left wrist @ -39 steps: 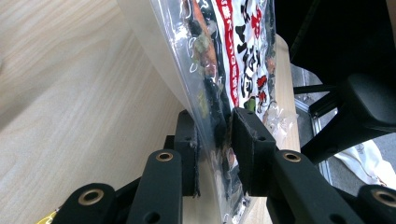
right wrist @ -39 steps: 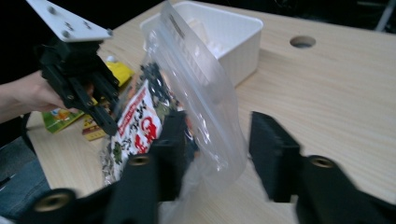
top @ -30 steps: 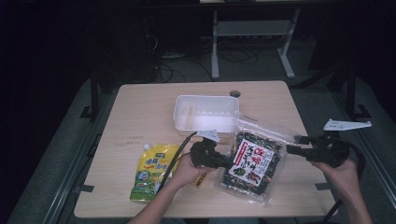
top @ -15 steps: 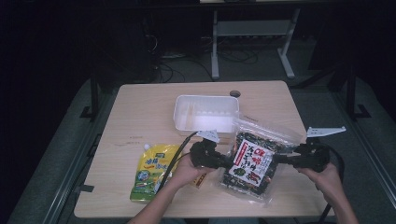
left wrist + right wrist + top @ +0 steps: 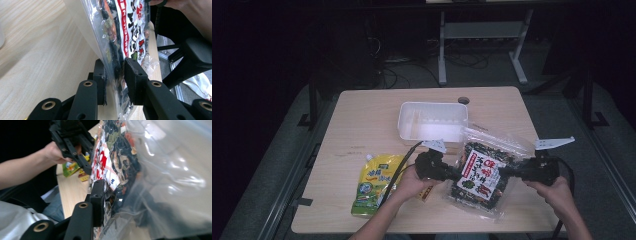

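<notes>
A clear snack bag (image 5: 479, 175) of dark dried food with a white and red label is held just off the table at the front right. My left gripper (image 5: 456, 175) points right and is shut on the bag's left edge. In the left gripper view both pads (image 5: 135, 80) pinch the bag (image 5: 117, 37). My right gripper (image 5: 503, 172) points left at the bag's right edge. Its jaws have just been closing with the bag (image 5: 150, 182) between them. One pad (image 5: 99, 195) presses on the film; the bag hides the other.
A white plastic tub (image 5: 432, 120) stands behind the bag at mid-table. A yellow-green pouch (image 5: 374, 182) lies flat at the front left. A small packet (image 5: 426, 192) peeks out under the left hand. The table's right edge (image 5: 539, 150) runs close to the right hand.
The right gripper has come down and leftward from beside the table onto the bag's right edge, and its jaws have narrowed. The left gripper has kept its hold and place.
</notes>
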A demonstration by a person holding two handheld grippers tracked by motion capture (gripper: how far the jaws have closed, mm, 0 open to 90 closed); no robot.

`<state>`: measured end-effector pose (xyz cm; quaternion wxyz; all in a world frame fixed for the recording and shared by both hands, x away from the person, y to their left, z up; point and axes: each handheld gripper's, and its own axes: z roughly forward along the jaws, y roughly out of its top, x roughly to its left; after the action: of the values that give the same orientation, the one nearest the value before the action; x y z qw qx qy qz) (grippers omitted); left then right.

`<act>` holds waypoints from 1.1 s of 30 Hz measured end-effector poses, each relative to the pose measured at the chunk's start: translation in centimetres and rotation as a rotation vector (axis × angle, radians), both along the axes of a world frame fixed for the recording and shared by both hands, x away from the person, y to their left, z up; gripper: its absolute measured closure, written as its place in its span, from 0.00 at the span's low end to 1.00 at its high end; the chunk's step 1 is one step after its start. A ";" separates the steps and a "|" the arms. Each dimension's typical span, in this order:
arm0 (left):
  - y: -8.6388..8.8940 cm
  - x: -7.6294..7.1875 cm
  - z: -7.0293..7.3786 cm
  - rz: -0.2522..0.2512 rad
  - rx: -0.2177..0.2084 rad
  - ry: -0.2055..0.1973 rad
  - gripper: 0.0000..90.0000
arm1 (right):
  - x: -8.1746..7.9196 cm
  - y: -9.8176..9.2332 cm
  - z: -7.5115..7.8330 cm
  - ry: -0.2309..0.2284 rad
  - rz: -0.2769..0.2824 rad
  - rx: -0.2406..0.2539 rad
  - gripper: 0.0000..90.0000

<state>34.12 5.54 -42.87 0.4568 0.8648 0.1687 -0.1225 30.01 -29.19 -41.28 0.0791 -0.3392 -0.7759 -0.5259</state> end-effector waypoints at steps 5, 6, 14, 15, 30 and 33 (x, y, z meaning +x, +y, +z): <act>0.0 0.0 0.0 0.003 -0.001 -0.003 0.79 | -0.1 -0.1 0.2 0.034 0.014 0.035 0.79; 0.1 0.0 0.0 0.008 -0.002 -0.004 0.77 | -0.1 -0.1 0.2 0.043 0.020 0.047 0.80; 0.6 0.0 0.5 0.042 0.009 -0.031 0.67 | -0.5 0.4 1.5 0.034 0.004 0.056 0.83; 0.8 -0.1 0.6 0.048 0.013 -0.034 0.67 | -0.6 0.4 1.6 0.030 -0.001 0.053 0.83; 4.2 -1.6 2.0 0.108 0.046 -0.084 0.53 | -2.0 1.8 6.5 -0.138 -0.058 -0.055 0.84; 5.1 -2.2 2.3 0.124 0.063 -0.106 0.51 | -1.8 1.9 7.1 -0.155 -0.069 -0.059 0.84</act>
<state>31.96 10.66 -40.59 0.4442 0.8720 0.2014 -0.0424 28.20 -27.33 -34.19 -0.0093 -0.3264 -0.7828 -0.5297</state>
